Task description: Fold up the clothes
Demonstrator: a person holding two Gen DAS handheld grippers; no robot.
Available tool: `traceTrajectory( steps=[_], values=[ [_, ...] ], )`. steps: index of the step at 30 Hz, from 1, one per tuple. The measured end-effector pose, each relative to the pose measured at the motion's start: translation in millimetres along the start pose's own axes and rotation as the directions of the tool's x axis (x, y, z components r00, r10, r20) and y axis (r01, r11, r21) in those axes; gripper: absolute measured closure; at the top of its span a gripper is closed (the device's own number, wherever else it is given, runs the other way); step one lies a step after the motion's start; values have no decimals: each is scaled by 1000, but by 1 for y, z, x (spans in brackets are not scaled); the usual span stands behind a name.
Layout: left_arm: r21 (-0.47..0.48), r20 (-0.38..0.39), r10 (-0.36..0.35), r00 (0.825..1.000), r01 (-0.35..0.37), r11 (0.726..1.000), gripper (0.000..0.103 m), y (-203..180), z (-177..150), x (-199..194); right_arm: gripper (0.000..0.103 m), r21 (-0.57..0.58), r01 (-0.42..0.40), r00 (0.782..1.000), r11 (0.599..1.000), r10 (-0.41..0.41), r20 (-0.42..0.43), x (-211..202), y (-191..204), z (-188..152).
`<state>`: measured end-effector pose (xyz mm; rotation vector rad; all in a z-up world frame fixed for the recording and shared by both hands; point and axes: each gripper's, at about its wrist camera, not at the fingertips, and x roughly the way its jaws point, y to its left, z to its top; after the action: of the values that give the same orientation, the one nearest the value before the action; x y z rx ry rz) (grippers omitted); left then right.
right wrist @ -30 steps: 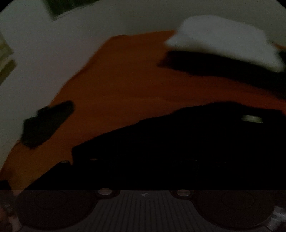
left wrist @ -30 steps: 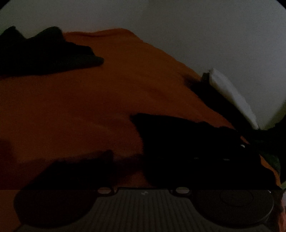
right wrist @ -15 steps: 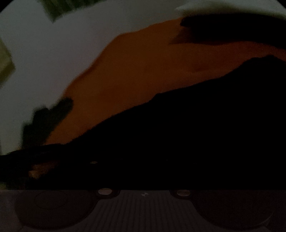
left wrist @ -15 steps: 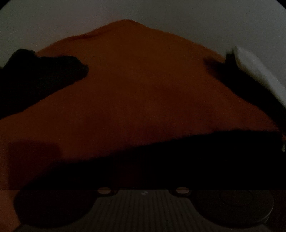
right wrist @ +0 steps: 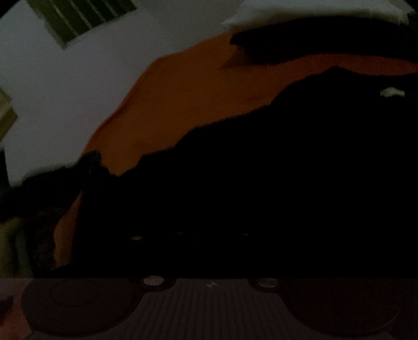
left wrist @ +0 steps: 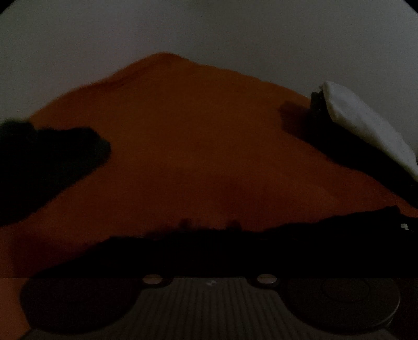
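Observation:
The frames are very dark. A black garment (left wrist: 235,253) lies across an orange bed sheet (left wrist: 183,136), right in front of my left gripper (left wrist: 209,235). Its fingers merge with the dark cloth, so I cannot tell how the jaws stand. In the right wrist view the same black garment (right wrist: 261,183) fills most of the picture, with a small white label (right wrist: 392,92) at its far right. My right gripper (right wrist: 209,240) is low over this cloth, its fingers lost in the blackness.
A second dark garment (left wrist: 47,162) lies at the sheet's left side. A white folded cloth or pillow (left wrist: 365,125) rests on a dark item (left wrist: 326,138) at the right. Pale walls surround the bed; a slatted window (right wrist: 78,18) is high up.
Both cameras have dropped lower and closer to the black garment. It now spans the whole front of the left view and covers far more of the right view.

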<state>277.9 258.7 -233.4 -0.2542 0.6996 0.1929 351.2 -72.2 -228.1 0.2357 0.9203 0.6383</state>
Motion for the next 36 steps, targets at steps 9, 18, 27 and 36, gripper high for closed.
traceTrajectory(
  steps=[9, 18, 27, 36],
  values=[
    [31, 41, -87, 995, 86, 996, 98, 3, -9, 6, 92, -112, 30, 994, 993, -41, -101, 66, 18, 82],
    [-52, -20, -74, 997, 73, 996, 87, 23, -5, 10, 91, -137, 94, 995, 986, -95, -3, 82, 9, 116],
    [36, -75, -99, 992, 102, 994, 28, 22, -30, -46, 87, -129, 29, 993, 991, -15, 114, -49, 9, 24],
    [31, -130, -81, 988, 86, 996, 82, 2, -57, -33, 78, -299, 17, 1000, 954, -9, 30, -35, 2, -70]
  ],
)
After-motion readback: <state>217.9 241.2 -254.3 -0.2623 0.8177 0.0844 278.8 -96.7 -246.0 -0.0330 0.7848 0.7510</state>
